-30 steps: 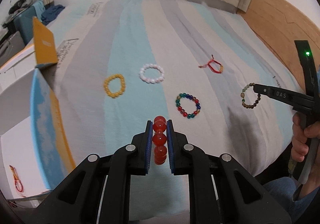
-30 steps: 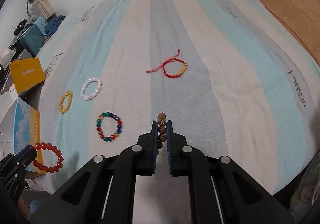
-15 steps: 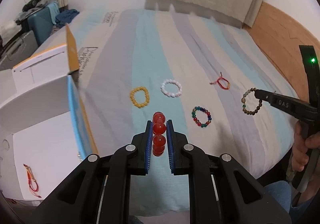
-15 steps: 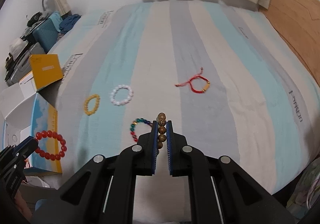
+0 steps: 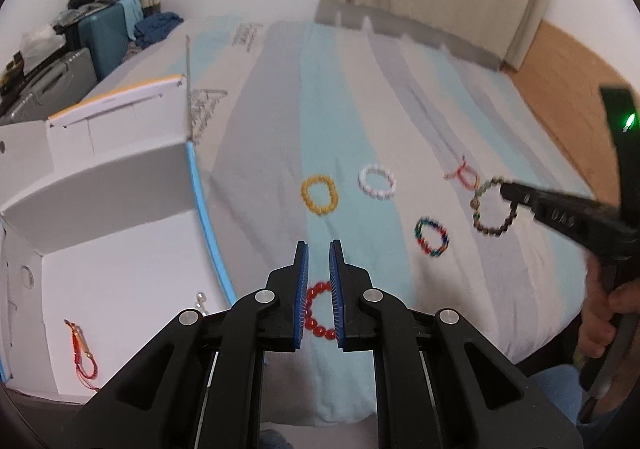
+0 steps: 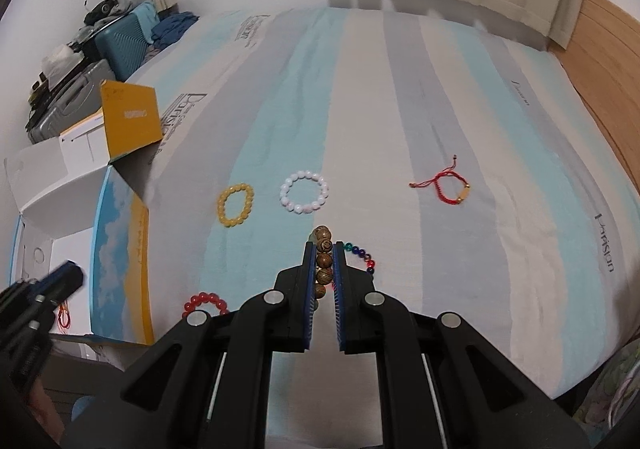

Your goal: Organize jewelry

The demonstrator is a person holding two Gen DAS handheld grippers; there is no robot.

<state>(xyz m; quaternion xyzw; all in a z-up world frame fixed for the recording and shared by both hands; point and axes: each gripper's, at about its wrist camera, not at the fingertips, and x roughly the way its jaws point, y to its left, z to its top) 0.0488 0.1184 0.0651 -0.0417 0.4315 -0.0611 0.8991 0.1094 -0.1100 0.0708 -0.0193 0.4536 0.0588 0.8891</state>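
Observation:
My left gripper (image 5: pixel 319 253) is open and empty. The red bead bracelet (image 5: pixel 318 311) lies on the striped bed below it, close to the box edge; it also shows in the right wrist view (image 6: pixel 205 303). My right gripper (image 6: pixel 324 249) is shut on the brown wooden bead bracelet (image 6: pixel 323 261), which hangs in the air in the left wrist view (image 5: pixel 494 207). The open white box (image 5: pixel 120 261) stands left of the bed and holds a red cord bracelet (image 5: pixel 82 353).
On the bed lie a yellow bracelet (image 6: pixel 236 205), a white bracelet (image 6: pixel 305 193), a multicolour bracelet (image 5: pixel 432 237) and a red cord bracelet (image 6: pixel 448 187). Suitcases (image 6: pixel 100 61) stand at far left. A wooden floor (image 6: pixel 608 57) runs on the right.
My left gripper has opened and the red bead bracelet has dropped onto the bed beside the box. Both grippers have swung left; the right one still holds its bracelet.

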